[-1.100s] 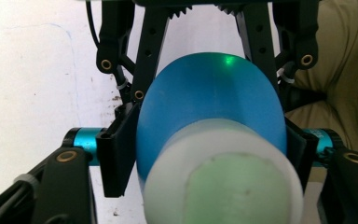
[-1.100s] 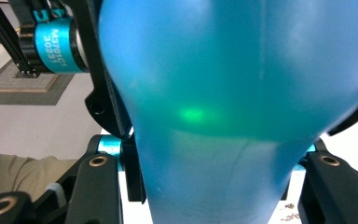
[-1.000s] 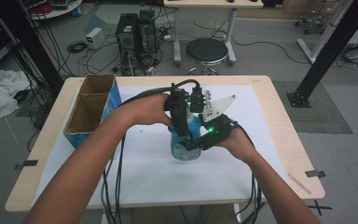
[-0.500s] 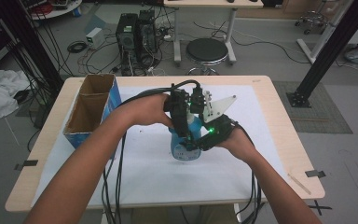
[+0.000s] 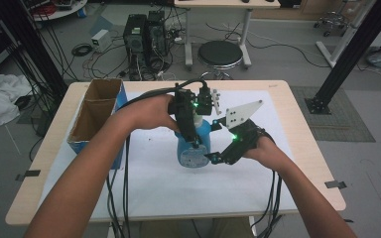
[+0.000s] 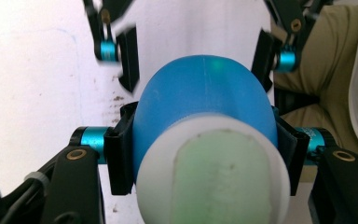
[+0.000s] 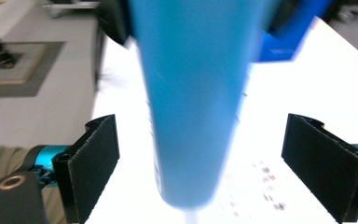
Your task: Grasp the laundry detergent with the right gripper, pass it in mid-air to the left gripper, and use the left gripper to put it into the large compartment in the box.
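Note:
A blue bottle [image 5: 194, 148] with a white cap [image 6: 158, 158] is tilted over the white mat, base toward the person. My left gripper [image 5: 192, 130] comes in from the left and is shut on the bottle's upper body just below the cap; in the left gripper view [image 6: 205, 154] both pads press its blue sides [image 6: 205, 98]. My right gripper [image 5: 217, 157] sits at the bottle's base, open. In the right gripper view [image 7: 209, 163] the blurred blue bottle [image 7: 191, 93] runs between the wide-apart jaws without touching either pad.
A blue-sided cardboard box [image 5: 95, 115], open on top, stands at the table's left edge. A white mat [image 5: 154, 173] covers the wooden table [image 5: 307, 163]. Cables trail from both grippers toward the front edge. A stool and computer towers stand beyond the far edge.
Almost nothing differs. The right hand and its grey plate have drifted slightly to the right by the bottle's base; the left gripper keeps its hold.

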`<state>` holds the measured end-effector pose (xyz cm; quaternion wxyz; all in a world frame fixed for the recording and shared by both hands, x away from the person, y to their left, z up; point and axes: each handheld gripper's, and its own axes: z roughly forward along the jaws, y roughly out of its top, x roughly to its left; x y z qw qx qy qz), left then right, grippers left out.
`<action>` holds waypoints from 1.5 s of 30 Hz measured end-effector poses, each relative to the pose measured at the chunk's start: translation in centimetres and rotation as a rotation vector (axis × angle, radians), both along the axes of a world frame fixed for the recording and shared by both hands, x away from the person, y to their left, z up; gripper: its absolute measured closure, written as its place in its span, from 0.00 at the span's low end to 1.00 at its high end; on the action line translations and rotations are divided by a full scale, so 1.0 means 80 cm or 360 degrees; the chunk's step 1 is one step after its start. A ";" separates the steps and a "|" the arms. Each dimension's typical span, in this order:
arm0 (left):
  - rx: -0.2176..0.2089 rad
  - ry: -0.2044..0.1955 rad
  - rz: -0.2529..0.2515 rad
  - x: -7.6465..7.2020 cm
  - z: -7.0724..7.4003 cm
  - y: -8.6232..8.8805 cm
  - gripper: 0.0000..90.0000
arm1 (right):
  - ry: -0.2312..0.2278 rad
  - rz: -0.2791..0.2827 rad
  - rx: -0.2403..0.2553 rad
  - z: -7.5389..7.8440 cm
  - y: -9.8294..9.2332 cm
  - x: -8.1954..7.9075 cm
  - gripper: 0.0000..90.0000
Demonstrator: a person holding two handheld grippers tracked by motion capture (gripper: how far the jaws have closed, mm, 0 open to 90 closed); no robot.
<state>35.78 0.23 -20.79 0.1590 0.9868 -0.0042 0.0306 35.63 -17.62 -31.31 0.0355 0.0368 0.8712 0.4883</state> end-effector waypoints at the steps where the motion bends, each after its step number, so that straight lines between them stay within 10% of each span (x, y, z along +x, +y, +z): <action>1: 0.0000 -0.0004 0.0009 0.001 0.001 0.003 0.42 | 0.0016 -0.0037 -0.0020 0.001 -0.004 0.001 0.11; 11: 0.0045 -0.0026 0.0121 0.008 0.004 0.025 0.42 | 0.0214 -0.0205 -0.0071 0.005 -0.050 0.020 0.11; 19: 0.0053 -0.0059 0.0192 0.011 0.006 0.038 0.42 | 0.0221 -0.0236 -0.0337 0.005 -0.060 0.019 0.01; 25: 0.0041 -0.0077 0.0252 0.015 0.010 0.046 0.42 | 0.0374 -0.0229 -0.0474 0.010 -0.074 0.021 0.01; 29: 0.0034 -0.0101 0.0359 0.019 0.017 0.052 0.42 | 0.0361 -0.0378 -0.0598 0.013 -0.095 0.024 0.01; 37: 0.0028 -0.0104 0.0553 0.027 0.043 0.067 0.42 | 0.0223 -0.0372 -0.0928 0.027 -0.128 0.014 0.01; 45: 0.0030 -0.0125 0.0748 0.030 0.076 0.089 0.42 | 0.0195 -0.0384 -0.0985 0.052 -0.158 0.012 0.01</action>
